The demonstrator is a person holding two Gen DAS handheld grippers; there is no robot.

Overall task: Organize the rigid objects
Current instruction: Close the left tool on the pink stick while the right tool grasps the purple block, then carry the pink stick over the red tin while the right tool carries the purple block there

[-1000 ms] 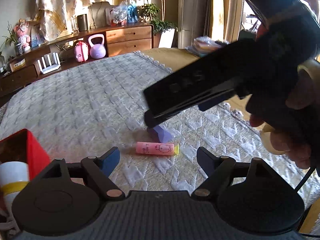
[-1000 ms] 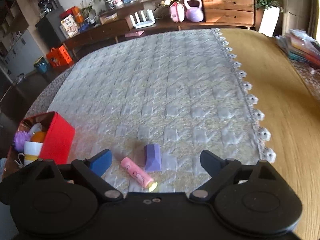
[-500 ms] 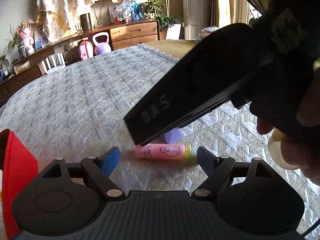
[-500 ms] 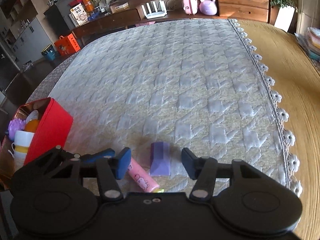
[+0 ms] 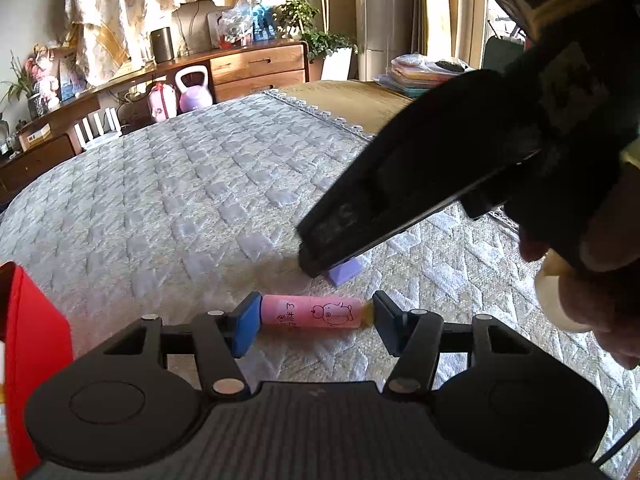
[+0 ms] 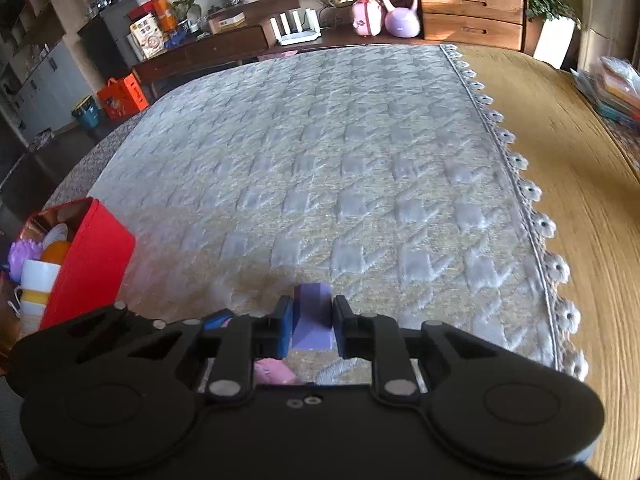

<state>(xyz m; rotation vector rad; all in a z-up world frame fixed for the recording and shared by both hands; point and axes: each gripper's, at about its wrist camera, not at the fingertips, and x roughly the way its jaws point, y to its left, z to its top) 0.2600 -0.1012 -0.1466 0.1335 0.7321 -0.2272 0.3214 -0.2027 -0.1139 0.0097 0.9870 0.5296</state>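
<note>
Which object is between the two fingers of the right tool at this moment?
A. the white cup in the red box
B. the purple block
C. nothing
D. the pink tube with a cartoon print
B: in the right wrist view, the right tool has both fingers pressed against the sides of the purple block on the quilted cloth.

- Work surface: wooden table (image 6: 580,184), partly covered by a pale quilted cloth (image 6: 320,152) with a scalloped lace edge.
- Far wall: long low wooden sideboard (image 6: 472,12) with drawers; a lilac kettlebell (image 6: 401,12), a pink case (image 6: 366,16) and a white router (image 6: 296,26) sit beside it.
- Window side: patterned cream curtain (image 5: 120,12), potted plant in a white pot (image 5: 328,56).
- Left side: dark shelving (image 6: 24,40), orange box (image 6: 122,96) and teal bin (image 6: 86,112) on the floor.
- Lighting: strong daylight, warm patches across the cloth.
</note>
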